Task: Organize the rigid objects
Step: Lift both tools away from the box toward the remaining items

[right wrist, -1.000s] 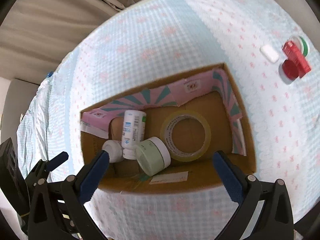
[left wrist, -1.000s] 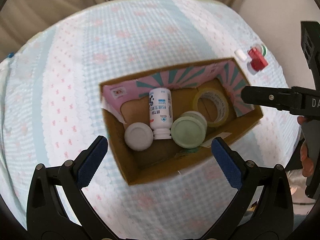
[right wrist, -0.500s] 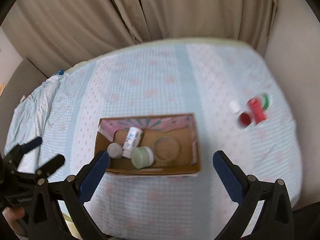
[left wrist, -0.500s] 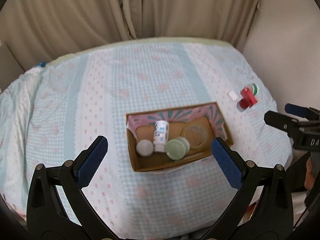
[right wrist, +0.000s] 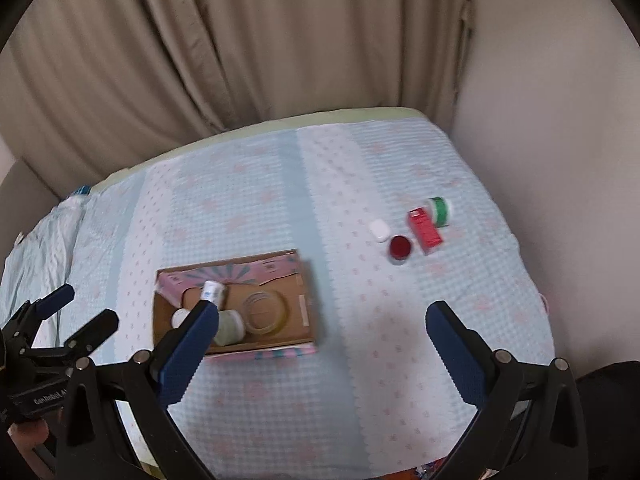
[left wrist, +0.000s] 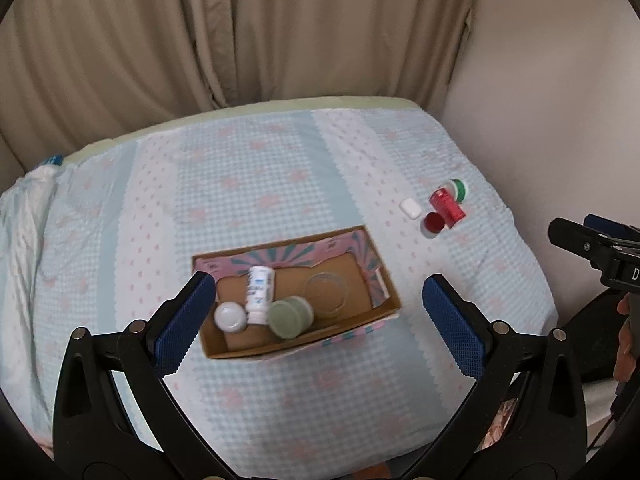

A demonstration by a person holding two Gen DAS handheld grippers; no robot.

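Observation:
A cardboard box (left wrist: 384, 312) (right wrist: 308, 312) sits mid-table on a blue checked cloth. It holds a white bottle (left wrist: 260, 294) lying down, a white round lid (left wrist: 229, 317), a pale green jar (left wrist: 290, 317) and a clear tape ring (left wrist: 325, 294) (right wrist: 266, 312). On the cloth at the right lie a white case (left wrist: 411, 208) (right wrist: 379, 230), a red cap (left wrist: 433, 223) (right wrist: 400, 247), a red box (left wrist: 447, 207) (right wrist: 425, 230) and a green roll (left wrist: 459, 190) (right wrist: 440, 211). My left gripper (left wrist: 318, 320) and right gripper (right wrist: 320, 346) are open, empty, high above the table.
Beige curtains hang behind the table, and a plain wall stands at the right. The table's rounded edges fall away at the front and right. The right gripper shows at the left view's right edge (left wrist: 588, 246); the left gripper shows at the right view's left edge (right wrist: 60, 328).
Both grippers have pulled up and back from close above the box, so the whole table and curtains now show. Both stayed open. The box contents have not moved.

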